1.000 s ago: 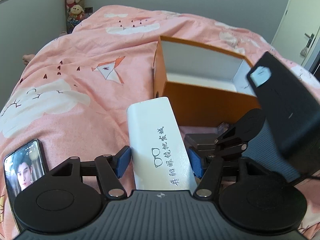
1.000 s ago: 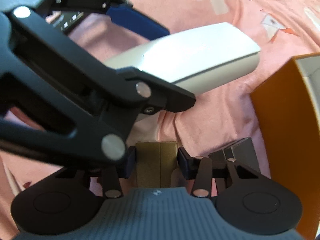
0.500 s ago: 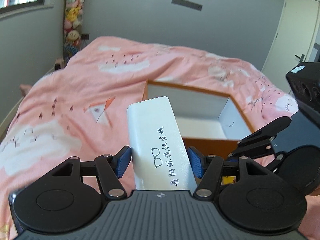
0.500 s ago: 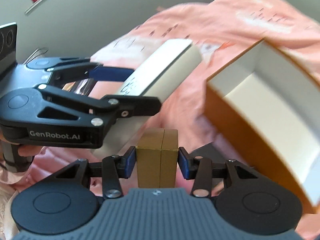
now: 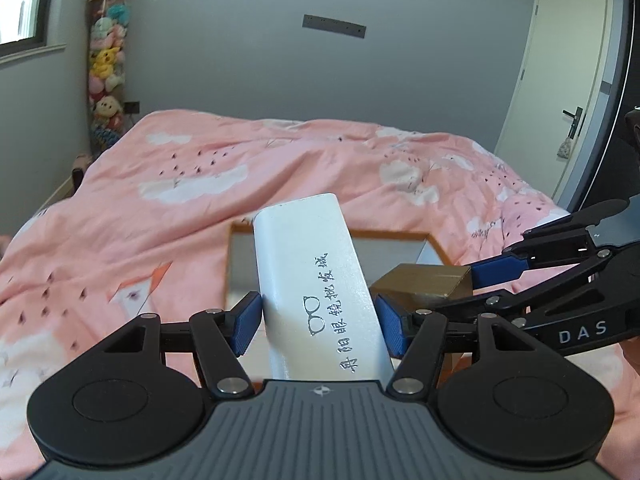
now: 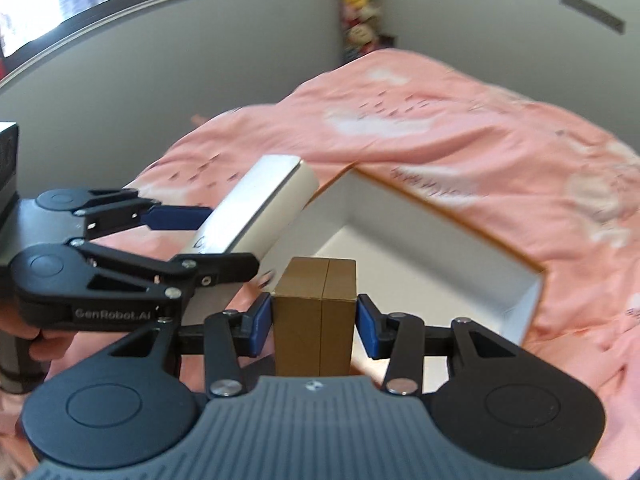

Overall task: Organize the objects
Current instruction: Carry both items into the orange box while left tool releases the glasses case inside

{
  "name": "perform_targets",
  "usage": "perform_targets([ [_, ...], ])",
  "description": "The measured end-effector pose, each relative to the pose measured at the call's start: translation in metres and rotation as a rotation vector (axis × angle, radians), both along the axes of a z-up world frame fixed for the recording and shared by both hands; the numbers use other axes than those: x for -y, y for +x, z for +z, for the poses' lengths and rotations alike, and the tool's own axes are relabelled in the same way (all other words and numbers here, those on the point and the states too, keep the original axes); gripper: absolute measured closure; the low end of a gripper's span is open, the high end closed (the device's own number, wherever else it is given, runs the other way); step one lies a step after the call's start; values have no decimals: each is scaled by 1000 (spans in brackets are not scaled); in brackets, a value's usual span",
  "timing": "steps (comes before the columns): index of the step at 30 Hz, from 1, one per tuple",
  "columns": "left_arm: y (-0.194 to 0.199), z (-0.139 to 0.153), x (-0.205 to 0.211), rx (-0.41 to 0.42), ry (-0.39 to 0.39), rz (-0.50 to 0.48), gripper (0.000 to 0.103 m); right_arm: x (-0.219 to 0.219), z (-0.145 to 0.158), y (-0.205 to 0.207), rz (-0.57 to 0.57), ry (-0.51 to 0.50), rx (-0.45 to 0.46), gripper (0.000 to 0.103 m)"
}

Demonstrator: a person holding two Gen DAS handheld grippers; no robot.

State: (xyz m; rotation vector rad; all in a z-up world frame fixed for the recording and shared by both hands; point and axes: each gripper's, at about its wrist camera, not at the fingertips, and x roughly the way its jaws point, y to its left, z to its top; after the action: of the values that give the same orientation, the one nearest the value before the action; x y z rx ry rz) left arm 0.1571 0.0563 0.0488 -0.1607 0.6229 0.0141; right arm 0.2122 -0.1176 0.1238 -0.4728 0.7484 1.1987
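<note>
Left gripper (image 5: 319,322): my blue pads (image 5: 245,322) are pressed on both long sides of the white glasses case (image 5: 316,280), gripped near its rear end. The case points forward and up, lid side up, with a small spectacles drawing and a line of Chinese print on it. Its far end hangs above the near-left part of the open box (image 5: 434,246).

Right gripper (image 6: 314,322): pads closed on a small gold-brown box (image 6: 314,320), standing upright between them, a seam running down the middle of its front face. In the left wrist view this small box (image 5: 424,280) sits just right of the glasses case, close but I cannot tell if they touch.

Both loads are held in the air over the orange box with white inside (image 6: 420,248). From the right wrist view, the case (image 6: 256,208) crosses above the box's left corner, and the gold-brown box sits in front of its near wall. The visible interior shows white floor and walls.

The box rests on the bed's pink duvet (image 5: 200,200), printed with white clouds and small birds, towards the near edge of the bed.

Beyond: grey wall, hanging column of plush toys (image 5: 106,60) at the far-left corner of the bed, window (image 5: 20,4) left, white door (image 5: 560,92) right.
</note>
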Motion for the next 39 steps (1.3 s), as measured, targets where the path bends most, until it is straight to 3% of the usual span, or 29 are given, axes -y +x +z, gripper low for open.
perform_targets([
  [5,36,-7,9,-10,32,-19,32,-5,-3,30,-78,-2,63,56],
  [9,60,-23,15,-49,62,-34,32,-10,-18,55,-130,-26,62,56],
  [24,99,-103,28,-274,199,-49,32,-29,-93,112,-218,-122,-115,56],
  [35,112,-119,31,-389,299,-46,31,-49,-112,113,-205,-146,-179,56],
  [39,118,-122,30,-437,295,-47,31,-49,-113,113,-205,-148,-195,56],
])
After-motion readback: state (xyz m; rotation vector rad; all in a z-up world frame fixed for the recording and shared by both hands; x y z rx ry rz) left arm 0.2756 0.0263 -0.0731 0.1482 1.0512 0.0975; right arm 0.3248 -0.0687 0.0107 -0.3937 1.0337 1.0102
